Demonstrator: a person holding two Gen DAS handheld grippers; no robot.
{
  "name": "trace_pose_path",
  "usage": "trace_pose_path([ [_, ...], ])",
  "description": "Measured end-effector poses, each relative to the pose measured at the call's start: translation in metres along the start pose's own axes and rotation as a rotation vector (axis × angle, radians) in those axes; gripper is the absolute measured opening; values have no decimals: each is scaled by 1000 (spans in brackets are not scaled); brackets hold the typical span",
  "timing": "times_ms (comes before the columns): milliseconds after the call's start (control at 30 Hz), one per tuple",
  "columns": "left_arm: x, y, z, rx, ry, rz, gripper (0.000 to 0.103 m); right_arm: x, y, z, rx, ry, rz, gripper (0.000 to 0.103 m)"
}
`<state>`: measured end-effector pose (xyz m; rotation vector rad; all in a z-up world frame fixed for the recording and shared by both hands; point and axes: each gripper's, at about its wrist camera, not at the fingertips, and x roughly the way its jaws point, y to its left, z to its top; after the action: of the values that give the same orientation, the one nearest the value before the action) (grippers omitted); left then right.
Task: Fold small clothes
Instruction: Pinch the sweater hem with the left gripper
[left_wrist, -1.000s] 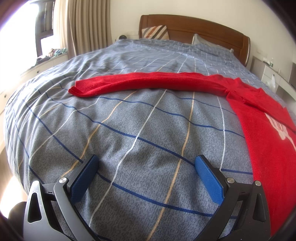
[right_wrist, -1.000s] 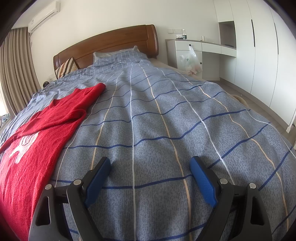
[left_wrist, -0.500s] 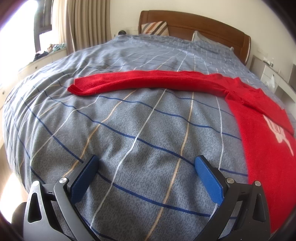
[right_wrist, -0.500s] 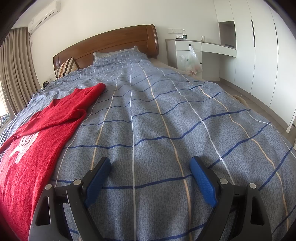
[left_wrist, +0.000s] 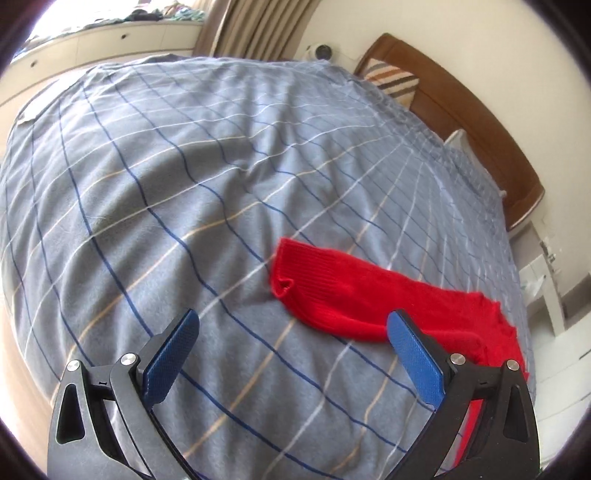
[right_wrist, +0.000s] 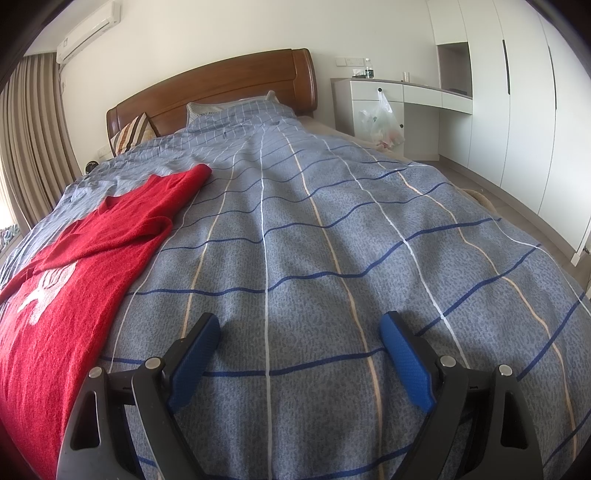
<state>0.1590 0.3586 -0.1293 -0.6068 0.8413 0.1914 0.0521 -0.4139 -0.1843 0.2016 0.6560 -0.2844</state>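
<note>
A red knitted sweater (right_wrist: 85, 254) with a white print lies flat on the blue checked bedspread (right_wrist: 332, 229). In the left wrist view one long sleeve (left_wrist: 354, 295) stretches out, its cuff lying just ahead of my left gripper (left_wrist: 293, 325). That gripper is open with only bedspread between its blue pads, and its right finger (left_wrist: 413, 354) overlaps the sleeve's lower edge. My right gripper (right_wrist: 299, 328) hovers open over bare bedspread, to the right of the sweater's body, holding nothing.
A wooden headboard (right_wrist: 229, 85) and pillows stand at the far end. A white desk (right_wrist: 399, 99) with a hanging plastic bag and tall wardrobes line the right wall. Curtains (left_wrist: 258, 29) and a window ledge lie beyond the bed's left side.
My left gripper has swung leftward and rolled, so the sleeve cuff now lies close ahead of its fingers instead of far off. The right gripper has stayed still.
</note>
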Motion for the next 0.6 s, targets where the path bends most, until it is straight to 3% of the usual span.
trace_pose_path([
  [167, 44, -10, 17, 8, 111, -30, 86, -1, 1, -1, -6, 2, -5, 88],
  [267, 70, -25, 16, 51, 168, 14, 66, 0, 3, 0, -10, 5, -9, 88],
  [333, 76, -38, 16, 104, 171, 80, 8, 0, 3, 0, -12, 6, -11, 88],
  [400, 68, -54, 20, 138, 155, 112, 7, 1, 4, 1, -13, 7, -13, 88],
  [500, 37, -103, 34, 256, 69, 109, 7, 1, 4, 1, -13, 7, -12, 88],
  [600, 8, -173, 49, 359, 18, 22, 7, 2, 4, 1, -14, 8, -13, 89],
])
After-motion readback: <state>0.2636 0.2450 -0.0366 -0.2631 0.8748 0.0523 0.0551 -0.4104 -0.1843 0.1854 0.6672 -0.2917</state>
